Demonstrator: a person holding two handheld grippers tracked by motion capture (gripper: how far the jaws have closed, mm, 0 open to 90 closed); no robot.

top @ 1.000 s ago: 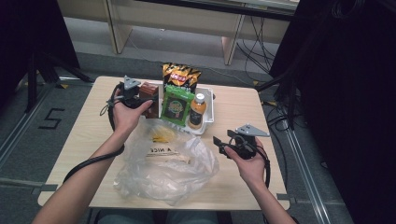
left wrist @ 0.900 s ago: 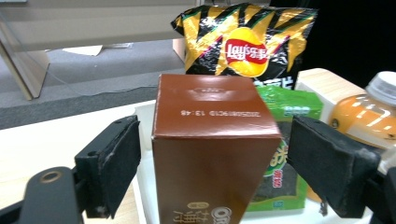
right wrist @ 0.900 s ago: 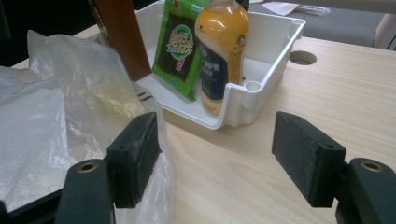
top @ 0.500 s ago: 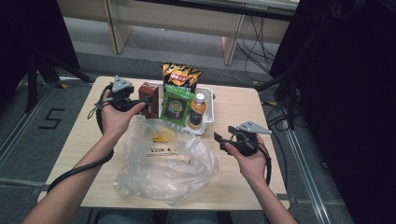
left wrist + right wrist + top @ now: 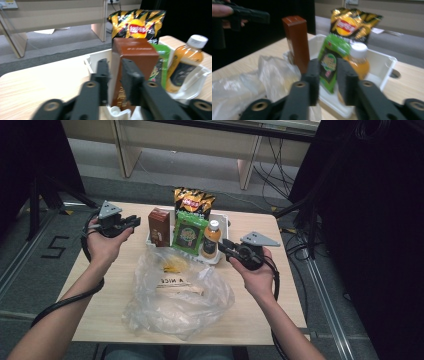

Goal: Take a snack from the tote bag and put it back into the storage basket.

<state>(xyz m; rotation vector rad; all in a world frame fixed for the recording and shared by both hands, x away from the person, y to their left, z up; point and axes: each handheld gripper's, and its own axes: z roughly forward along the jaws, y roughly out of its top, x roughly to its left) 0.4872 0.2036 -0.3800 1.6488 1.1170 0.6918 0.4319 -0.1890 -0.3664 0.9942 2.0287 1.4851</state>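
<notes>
A white tray (image 5: 223,221) at the table's back holds a brown carton (image 5: 159,226), a green snack packet (image 5: 189,232), an orange drink bottle (image 5: 211,240) and a yellow-black chips bag (image 5: 193,201). My left gripper (image 5: 133,222) hovers left of the tray and points at the carton (image 5: 136,57). Its jaws have just been closing; only a narrow gap is left, with nothing in it. My right gripper (image 5: 223,245) hangs just right of the bottle (image 5: 359,62). Its jaws have likewise been closing to a narrow gap and hold nothing.
A crumpled clear plastic bag (image 5: 175,295) with a yellowish item inside lies on the wooden table (image 5: 280,295) in front of the tray. Cables trail from both grippers. A grey floor and a shelf frame lie beyond the table's far edge.
My left hand has drawn back leftward from the carton. My right hand has risen and moved closer to the tray. Both pairs of jaws have narrowed from wide open.
</notes>
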